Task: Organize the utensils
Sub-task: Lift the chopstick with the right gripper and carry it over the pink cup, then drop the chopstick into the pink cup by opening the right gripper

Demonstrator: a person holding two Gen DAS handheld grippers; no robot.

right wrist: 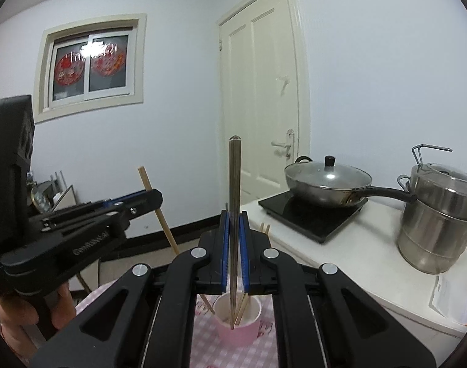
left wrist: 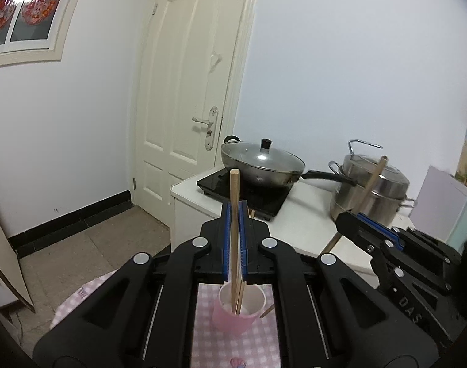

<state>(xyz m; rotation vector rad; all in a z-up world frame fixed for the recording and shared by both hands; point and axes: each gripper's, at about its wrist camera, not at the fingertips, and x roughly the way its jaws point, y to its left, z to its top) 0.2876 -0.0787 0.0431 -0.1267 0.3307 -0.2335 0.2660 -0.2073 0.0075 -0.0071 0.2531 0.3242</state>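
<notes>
Grippers both clamped. Left gripper (left wrist: 235, 214) holds a wooden chopstick (left wrist: 234, 202) upright; right gripper (right wrist: 233, 224) holds a metal chopstick (right wrist: 234, 178) upright. Both lower ends hang over the pink cup (right wrist: 237, 325), which stands on the checked cloth (right wrist: 202, 346) near its far edge; whether they reach inside is unclear. Step judged: loading chopsticks into the cup. Next: lower each tip well inside the rim, then release. Count: two held, one cup; at least one wooden chopstick already leans inside.
</notes>
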